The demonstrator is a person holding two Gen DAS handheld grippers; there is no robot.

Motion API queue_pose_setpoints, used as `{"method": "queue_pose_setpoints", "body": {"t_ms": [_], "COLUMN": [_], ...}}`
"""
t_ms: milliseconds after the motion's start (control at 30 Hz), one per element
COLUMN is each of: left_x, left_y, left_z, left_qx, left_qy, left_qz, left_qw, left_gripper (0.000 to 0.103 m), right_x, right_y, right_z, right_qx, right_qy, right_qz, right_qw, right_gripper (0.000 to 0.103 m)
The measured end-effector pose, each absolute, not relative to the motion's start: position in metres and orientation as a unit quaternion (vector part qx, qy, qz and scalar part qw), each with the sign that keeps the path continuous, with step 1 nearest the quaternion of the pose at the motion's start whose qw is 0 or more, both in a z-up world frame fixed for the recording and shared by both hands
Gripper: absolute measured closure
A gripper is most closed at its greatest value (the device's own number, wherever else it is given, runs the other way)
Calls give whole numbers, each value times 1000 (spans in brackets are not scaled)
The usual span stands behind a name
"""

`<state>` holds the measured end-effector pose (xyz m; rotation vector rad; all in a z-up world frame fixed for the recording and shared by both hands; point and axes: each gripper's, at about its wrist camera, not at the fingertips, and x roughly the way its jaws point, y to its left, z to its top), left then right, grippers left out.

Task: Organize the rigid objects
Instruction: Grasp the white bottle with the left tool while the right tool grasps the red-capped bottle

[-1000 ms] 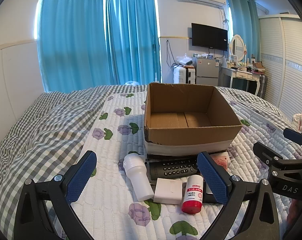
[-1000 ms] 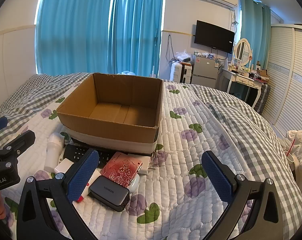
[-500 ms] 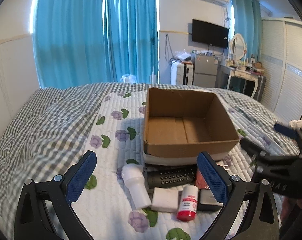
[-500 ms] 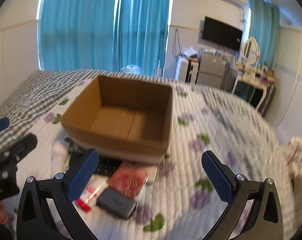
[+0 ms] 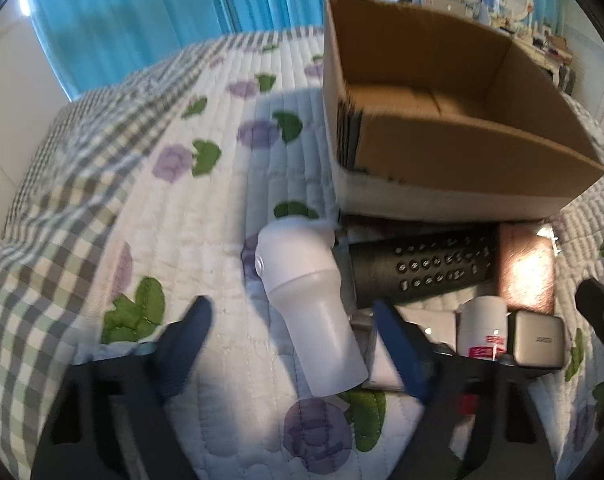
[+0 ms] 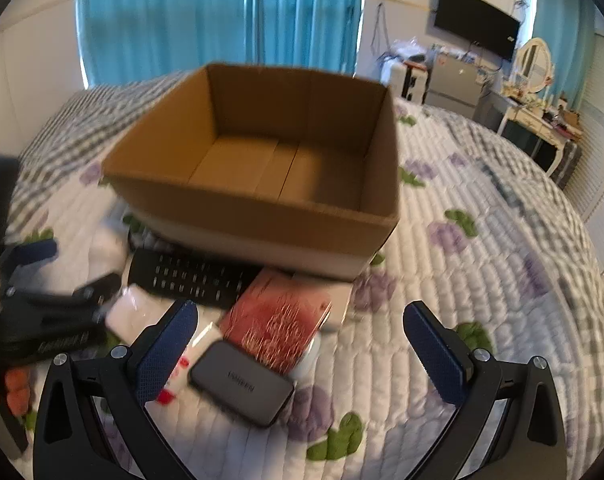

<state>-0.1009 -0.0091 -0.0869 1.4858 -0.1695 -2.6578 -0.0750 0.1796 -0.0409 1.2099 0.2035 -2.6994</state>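
Note:
A white bottle (image 5: 310, 308) lies on the quilt, its capped end toward the open, empty cardboard box (image 5: 462, 152). My left gripper (image 5: 298, 332) is low over it, and its jaws are closing with the bottle between them but not touched. Beside the bottle lie a black remote (image 5: 422, 268), a small red-labelled bottle (image 5: 482, 332) and a grey charger (image 5: 538, 340). My right gripper (image 6: 302, 344) stands open above the charger (image 6: 242, 384) and a red patterned box (image 6: 278, 320), in front of the cardboard box (image 6: 262, 208).
The objects lie on a flowered quilt (image 6: 482, 260) over a checked bedspread. My left gripper's body (image 6: 42, 312) fills the left edge of the right wrist view. Blue curtains, a dresser and a TV stand far behind the bed.
Both grippers have tipped downward and come closer to the pile in front of the box. The left jaws have narrowed around the white bottle; the right jaws stay wide.

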Motion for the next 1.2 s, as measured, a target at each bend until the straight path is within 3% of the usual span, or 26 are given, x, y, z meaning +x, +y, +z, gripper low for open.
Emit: {"method": "queue_pose_setpoints", "body": {"t_ms": [67, 133, 200, 567, 600, 700, 800, 933, 1200], "left_x": [-106, -109, -112, -73, -71, -58, -56, -57, -47], "left_y": [-11, -11, -7, -18, -18, -15, -17, -21, -31], "left_z": [-96, -102, -105, -70, -68, -63, -65, -69, -67], "left_qx": [499, 501, 511, 469, 469, 458, 454, 459, 453], "left_qy": [-53, -50, -40, -18, -16, -25, -36, -38, -5], "left_qz": [-864, -863, -858, -883, -883, -889, -890, -888, -892], "left_qw": [48, 44, 28, 4, 0, -4, -3, -3, -4], "left_gripper": [30, 37, 58, 66, 66, 68, 69, 69, 70], "right_x": [-70, -68, -67, -53, -51, -47, -42, -42, -68], "right_y": [179, 175, 168, 145, 141, 129, 120, 111, 110], "right_z": [-46, -47, -48, -59, -61, -69, -77, -91, -101], "right_qx": [407, 405, 403, 429, 438, 468, 494, 523, 545], "right_qy": [69, 76, 89, 111, 113, 116, 107, 82, -28], "right_qz": [-906, -905, -905, -881, -875, -854, -838, -821, -813], "right_qw": [95, 101, 104, 165, 176, 194, 203, 212, 202], "right_gripper": [0, 0, 0, 0, 2, 19, 23, 36, 41]}}
